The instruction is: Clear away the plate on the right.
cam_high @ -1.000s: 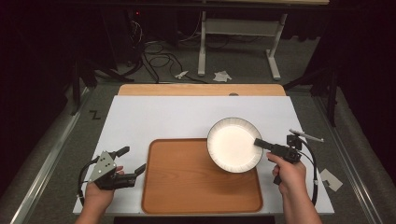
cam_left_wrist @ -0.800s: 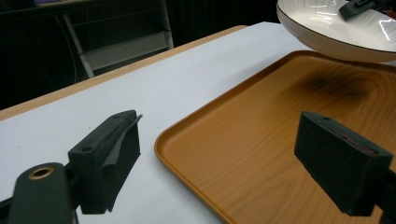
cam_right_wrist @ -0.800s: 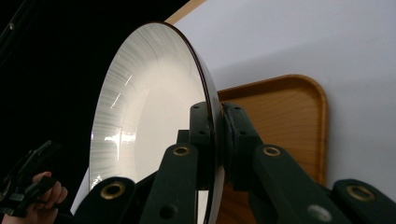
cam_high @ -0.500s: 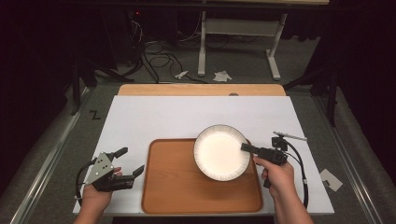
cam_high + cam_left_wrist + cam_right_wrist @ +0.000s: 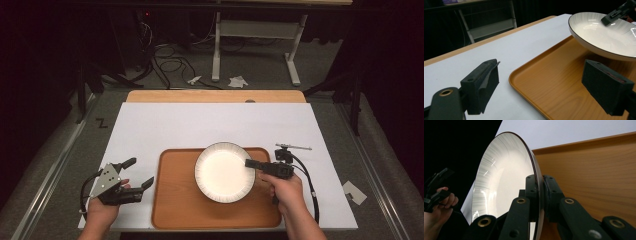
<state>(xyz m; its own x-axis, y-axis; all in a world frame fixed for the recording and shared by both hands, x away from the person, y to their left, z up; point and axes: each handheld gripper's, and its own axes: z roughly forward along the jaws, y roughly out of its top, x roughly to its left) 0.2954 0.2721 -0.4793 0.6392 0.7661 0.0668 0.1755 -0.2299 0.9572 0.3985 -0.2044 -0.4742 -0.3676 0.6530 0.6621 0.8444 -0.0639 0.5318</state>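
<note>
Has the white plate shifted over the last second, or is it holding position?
Yes. The round white plate with the dark rim, clamped in the right gripper, has moved left and toward the person: earlier it overhung the wooden tray's far right corner, now it sits over the tray.

1 plate [image 5: 223, 172], 1 tray [image 5: 175, 200], 2 tools
</note>
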